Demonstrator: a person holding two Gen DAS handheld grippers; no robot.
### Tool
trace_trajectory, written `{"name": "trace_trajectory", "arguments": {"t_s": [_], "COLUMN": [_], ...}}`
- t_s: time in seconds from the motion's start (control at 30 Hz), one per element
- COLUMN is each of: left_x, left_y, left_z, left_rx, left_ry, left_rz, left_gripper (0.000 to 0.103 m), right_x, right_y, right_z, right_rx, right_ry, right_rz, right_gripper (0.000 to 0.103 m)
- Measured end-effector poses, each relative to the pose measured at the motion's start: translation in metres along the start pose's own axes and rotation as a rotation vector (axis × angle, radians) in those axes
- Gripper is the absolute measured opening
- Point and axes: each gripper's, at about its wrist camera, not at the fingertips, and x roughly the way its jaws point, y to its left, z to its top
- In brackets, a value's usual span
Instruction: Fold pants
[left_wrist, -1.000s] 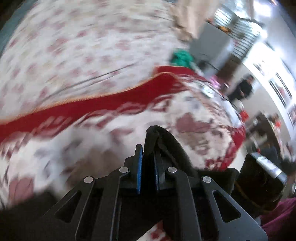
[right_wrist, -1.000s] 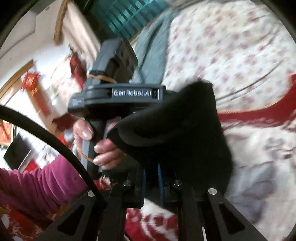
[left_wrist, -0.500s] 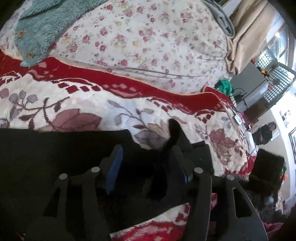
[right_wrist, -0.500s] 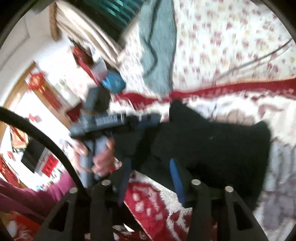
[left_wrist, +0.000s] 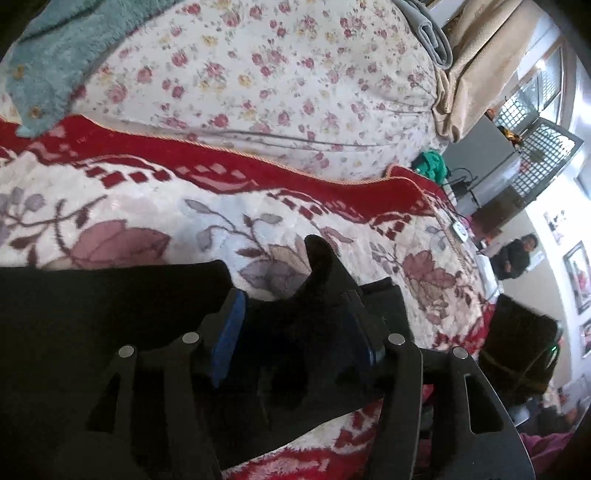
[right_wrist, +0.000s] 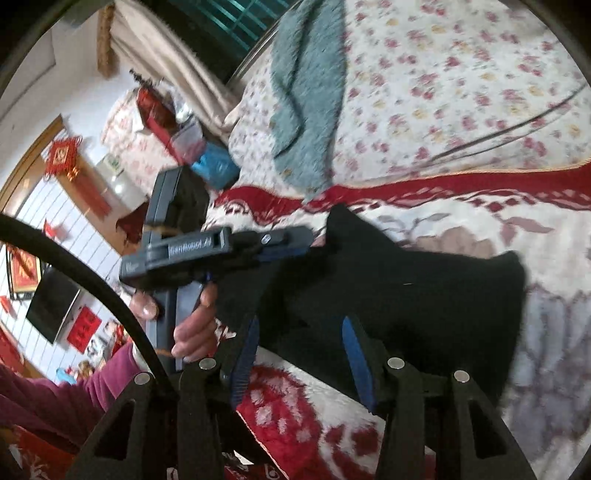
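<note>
While the black pants (right_wrist: 406, 306) are lying bunched on the red-and-cream floral blanket (left_wrist: 129, 218), at about six o'clock in both wrist views, both pairs of tongs are standing spread with cloth between their blue pads but no longer pinched. The left gripper (left_wrist: 295, 328) is sitting low over a raised peak of fabric, its jaws fairly wide and the pads clear of the cloth; the right gripper (right_wrist: 301, 354) is doing the same over the near edge of the garment, jaws moderately wide. In the right wrist view the left gripper's body is showing at nine o'clock, gripped by a hand (right_wrist: 192, 325) in a magenta sleeve (right_wrist: 74, 391), its fingers reaching toward the pants' upper left corner. Both tools are likely resting this way because a fold has just been laid down and the fabric is being let go so that it settles flat on the blanket. Compared with a second ago, when each pair of jaws was clamped tight on a lifted wad of black cloth, both have sprung apart and the garment is now lying down on the bed rather than hanging in the air. Beyond the pants, a teal fleece garment (left_wrist: 55, 62) is lying at eleven o'clock on the rose-print sheet (left_wrist: 277, 74).
</note>
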Motion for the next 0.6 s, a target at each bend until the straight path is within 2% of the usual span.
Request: {"name": "trace_trajectory", "arguments": {"t_s": [0.23,0.47,0.53,0.6], "left_x": [0.021,0.04,0.045,0.047], "left_y": [0.004,0.023,0.031,0.033], "left_z": [0.012,0.018,0.019,0.019], "left_rx": [-0.061,-0.117,-0.151,-0.147], "left_ry": [0.025,0.064,0.072,0.068], "left_rz": [-0.085,-0.107,-0.137,-0.126], "left_gripper": [0.055,0.055,0.055,0.055], "right_x": [0.029,0.067,0.081,0.089], "right_y": [0.008,0.027,0.024,0.02], "right_z": [-0.004,-0.01,-0.012,-0.015], "right_rx": [-0.022,-0.18,-0.201,-0.225], "right_ry": [0.058,0.098,0.11,0.118], "right_rz": [-0.001,-0.189,-0.243,-0.279], "right_gripper": [0.045,0.045,0.045,0.045]}}
